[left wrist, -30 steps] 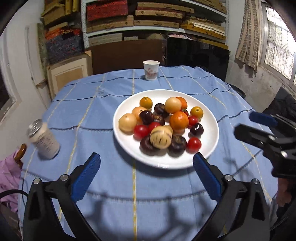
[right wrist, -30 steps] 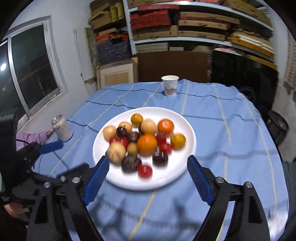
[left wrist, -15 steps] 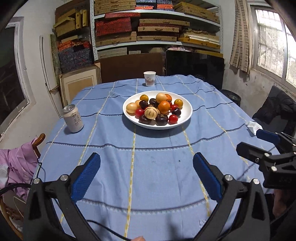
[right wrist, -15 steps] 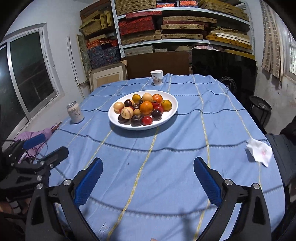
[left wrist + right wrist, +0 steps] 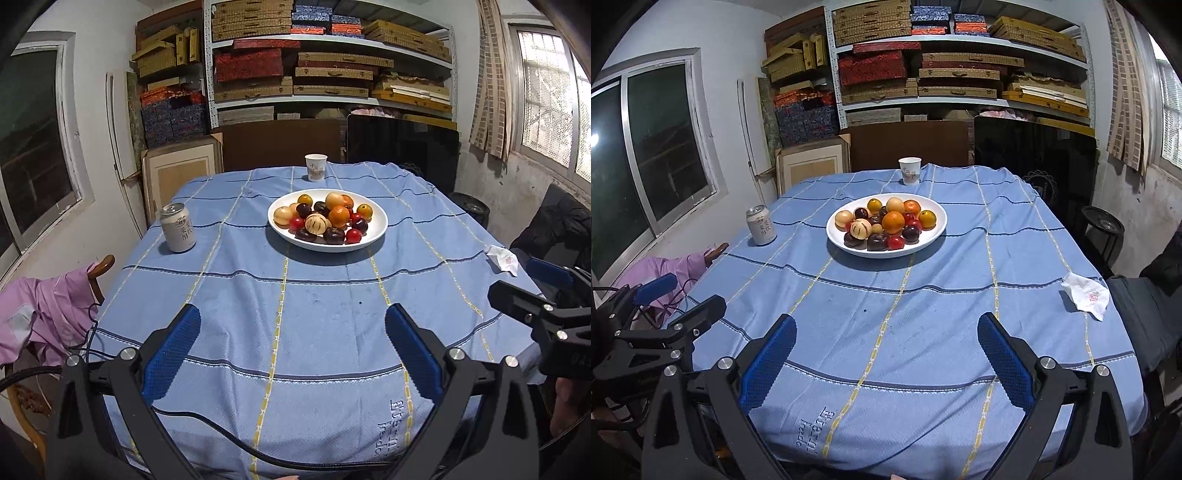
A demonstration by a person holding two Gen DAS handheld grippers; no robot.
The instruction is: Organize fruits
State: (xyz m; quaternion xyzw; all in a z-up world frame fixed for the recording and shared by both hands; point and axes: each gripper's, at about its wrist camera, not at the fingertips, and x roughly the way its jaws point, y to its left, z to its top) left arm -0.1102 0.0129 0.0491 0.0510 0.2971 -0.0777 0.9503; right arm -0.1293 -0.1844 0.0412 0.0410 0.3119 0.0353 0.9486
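Note:
A white plate (image 5: 378, 227) (image 5: 932, 236) holds several fruits in a pile (image 5: 325, 219) (image 5: 884, 223): oranges, red tomatoes, dark plums and pale round ones. It stands at the middle of the table, far from both grippers. My left gripper (image 5: 293, 321) is open and empty, above the table's near edge. My right gripper (image 5: 886, 332) is open and empty, also above the near edge. Each gripper shows at the side of the other's view.
A drink can (image 5: 178, 228) (image 5: 761, 225) stands left of the plate. A paper cup (image 5: 316, 167) (image 5: 910, 170) stands at the far edge. A crumpled tissue (image 5: 503, 258) (image 5: 1086, 294) lies at the right edge. A chair with pink cloth (image 5: 48, 314) is on the left.
Both grippers have pulled back from just over the plate to the table's near edge. The plate now looks small and far. Both stayed open.

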